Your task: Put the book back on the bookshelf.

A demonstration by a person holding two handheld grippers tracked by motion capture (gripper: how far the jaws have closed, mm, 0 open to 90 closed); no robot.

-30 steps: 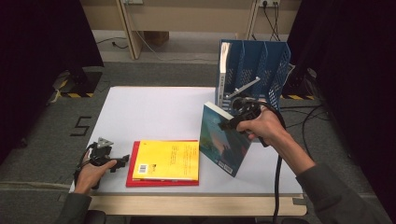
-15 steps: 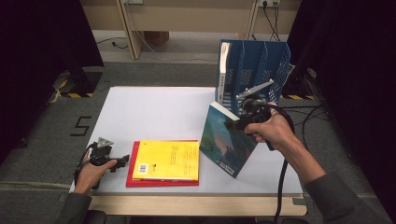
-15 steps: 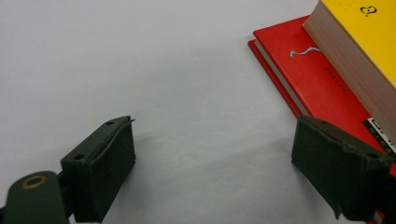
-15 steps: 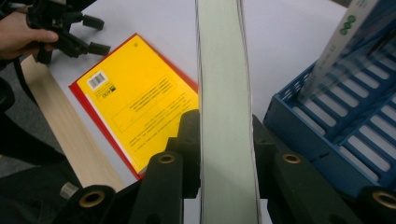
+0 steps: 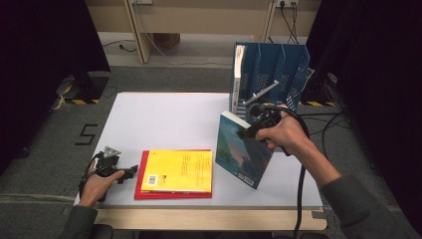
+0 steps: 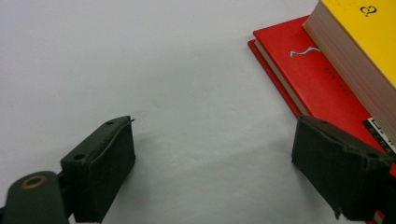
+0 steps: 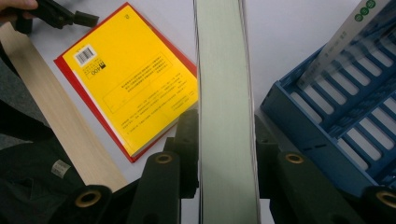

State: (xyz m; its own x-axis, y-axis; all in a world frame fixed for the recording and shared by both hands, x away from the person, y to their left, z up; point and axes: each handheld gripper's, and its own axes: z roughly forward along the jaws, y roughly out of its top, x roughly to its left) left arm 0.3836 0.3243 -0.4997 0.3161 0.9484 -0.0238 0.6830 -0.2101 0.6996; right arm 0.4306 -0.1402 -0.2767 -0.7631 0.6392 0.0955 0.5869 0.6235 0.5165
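Right gripper (image 5: pixel 247 130) jaws eased slightly wider (teal book (image 5: pixel 239 152) between them), hand shifted right.

Yellow book (image 5: pixel 176 171) flat on a red book (image 5: pixel 141 175), stacked near the front edge of the white desk (image 5: pixel 159 119), barcode corner toward the front left. Red one sticks out at the left and front of the yellow one. Blue slotted file rack (image 5: pixel 278 67) upright at the desk's far right edge, one white-spined book (image 5: pixel 239 64) standing in its leftmost slot. Grey carpet floor (image 5: pixel 45 134) with a "5" marked (image 5: pixel 86 134) left of the desk, black cables (image 5: pixel 331 119) trailing on the right, wooden furniture legs (image 5: pixel 134 30) behind.
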